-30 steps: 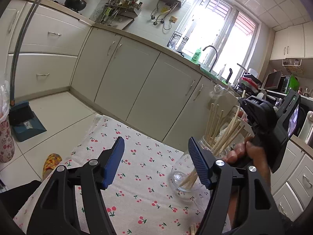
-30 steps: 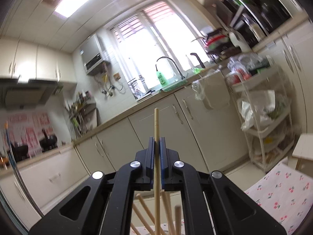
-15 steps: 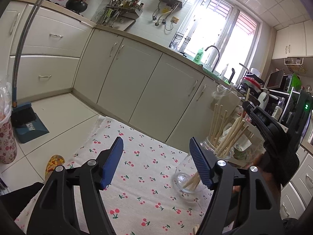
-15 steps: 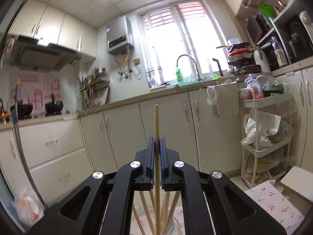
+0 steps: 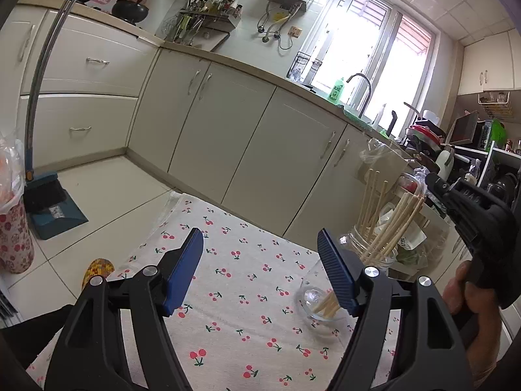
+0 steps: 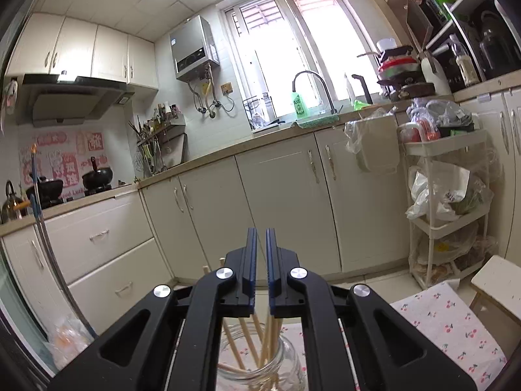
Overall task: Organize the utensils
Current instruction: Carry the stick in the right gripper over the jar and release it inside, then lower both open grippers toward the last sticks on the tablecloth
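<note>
1. Standing on the cherry-print tablecloth (image 5: pixel 247 280) is a clear glass jar (image 5: pixel 320 306) filled with wooden chopsticks (image 5: pixel 387 228); they lean against one another and fan out above its rim; the jar sits toward the right part of the cloth in the left wrist view, partly behind the left tool's right finger.
2. The left gripper (image 5: pixel 260 260) hangs above the cloth with its blue pads spread wide; its jaws have just been opening a little further; only bare cloth shows between them; the jar lies just beside the right pad, outside the gap.
3. The right gripper (image 6: pixel 261 267) sits directly over the jar (image 6: pixel 260 368); its two blue pads stand almost together with only a thin slit between them, and no chopstick shows in that slit, so it is closed on nothing; a moment ago a single upright chopstick was pinched there, so that stick has left the pads.
4. Below the right tool the chopsticks (image 6: pixel 247 342) cross inside the jar's mouth; two tips (image 6: pixel 205 268) peek up to the left of its fingers.
5. In the left wrist view the right tool shows at the right edge, held by a hand (image 5: pixel 469 296); its tip is above the fanned sticks.
6. Behind, cream cabinets (image 5: pixel 247 137) run under a counter; a dustpan (image 5: pixel 55 215) rests on the tiled floor at the left; a white trolley (image 6: pixel 449 202) of bags stands at the right.
</note>
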Tool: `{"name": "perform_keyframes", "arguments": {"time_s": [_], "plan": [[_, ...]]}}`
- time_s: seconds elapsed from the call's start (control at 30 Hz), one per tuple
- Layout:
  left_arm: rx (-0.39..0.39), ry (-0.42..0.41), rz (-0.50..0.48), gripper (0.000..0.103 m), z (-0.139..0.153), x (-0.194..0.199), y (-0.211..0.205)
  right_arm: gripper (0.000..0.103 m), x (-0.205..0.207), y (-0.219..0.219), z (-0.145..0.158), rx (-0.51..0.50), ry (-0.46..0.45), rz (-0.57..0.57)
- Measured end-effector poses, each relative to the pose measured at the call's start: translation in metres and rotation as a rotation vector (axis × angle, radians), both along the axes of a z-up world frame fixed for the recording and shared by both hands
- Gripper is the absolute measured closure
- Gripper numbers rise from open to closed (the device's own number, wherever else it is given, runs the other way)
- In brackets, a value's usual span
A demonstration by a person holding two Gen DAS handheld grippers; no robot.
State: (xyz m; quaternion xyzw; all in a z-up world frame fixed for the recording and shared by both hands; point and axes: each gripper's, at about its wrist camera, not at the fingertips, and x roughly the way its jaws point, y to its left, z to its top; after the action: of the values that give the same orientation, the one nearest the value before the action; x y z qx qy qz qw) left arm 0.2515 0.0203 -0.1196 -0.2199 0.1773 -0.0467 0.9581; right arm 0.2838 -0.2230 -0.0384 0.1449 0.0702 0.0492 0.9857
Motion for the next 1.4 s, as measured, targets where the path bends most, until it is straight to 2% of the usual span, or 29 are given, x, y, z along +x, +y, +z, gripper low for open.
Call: {"name": "perform_keyframes", "arguments": {"time_s": [0.07, 0.17, 0.3, 0.37, 0.43, 0.53, 0.67, 0.77, 0.93, 1.0, 1.07, 1.13, 1.3, 1.4], "plan": [[-0.001, 0.006, -0.003, 0.034, -0.001, 0.001, 0.001, 0.096, -0.009, -0.004, 0.000, 0.020, 0.044, -0.002], [0.002, 0.011, -0.004, 0.032, -0.002, 0.001, -0.001, 0.079, -0.030, -0.008, -0.015, 0.057, 0.187, 0.010], [0.000, 0.022, 0.001, 0.030, -0.004, 0.002, 0.001, 0.079, -0.060, 0.014, -0.060, -0.061, 0.490, 0.101], [0.001, 0.027, 0.002, 0.030, -0.004, 0.002, 0.001, 0.079, -0.072, 0.023, -0.082, -0.102, 0.608, 0.139], [0.002, 0.034, 0.002, 0.029, -0.005, 0.003, 0.002, 0.080, -0.086, 0.032, -0.099, -0.141, 0.696, 0.170], [0.005, 0.063, -0.016, 0.029, -0.005, 0.002, 0.000, 0.082, -0.098, 0.043, -0.114, -0.200, 0.764, 0.196], [0.013, 0.086, -0.044, 0.025, -0.001, -0.009, -0.003, 0.082, -0.103, 0.049, -0.122, -0.225, 0.770, 0.202], [0.034, 0.113, -0.082, 0.024, -0.001, -0.020, -0.008, 0.082, -0.100, 0.044, -0.120, -0.156, 0.774, 0.219], [0.036, 0.172, -0.094, 0.023, -0.005, -0.035, -0.007, 0.082, -0.099, 0.049, -0.119, -0.188, 0.773, 0.238], [0.040, 0.192, -0.098, 0.023, -0.006, -0.037, -0.008, 0.082, -0.102, 0.051, -0.120, -0.225, 0.775, 0.216], [0.058, 0.213, -0.110, 0.023, -0.006, -0.040, -0.010, 0.082, -0.102, 0.045, -0.120, -0.214, 0.782, 0.205], [0.089, 0.239, -0.130, 0.023, -0.006, -0.041, -0.015, 0.082, -0.104, 0.042, -0.120, -0.237, 0.785, 0.196], [0.259, 0.371, -0.229, 0.023, -0.013, -0.037, -0.053, 0.082, -0.112, 0.023, -0.121, -0.214, 0.793, 0.171], [0.345, 0.424, -0.275, 0.023, -0.018, -0.037, -0.076, 0.082, -0.119, 0.010, -0.122, -0.198, 0.791, 0.162]]}}
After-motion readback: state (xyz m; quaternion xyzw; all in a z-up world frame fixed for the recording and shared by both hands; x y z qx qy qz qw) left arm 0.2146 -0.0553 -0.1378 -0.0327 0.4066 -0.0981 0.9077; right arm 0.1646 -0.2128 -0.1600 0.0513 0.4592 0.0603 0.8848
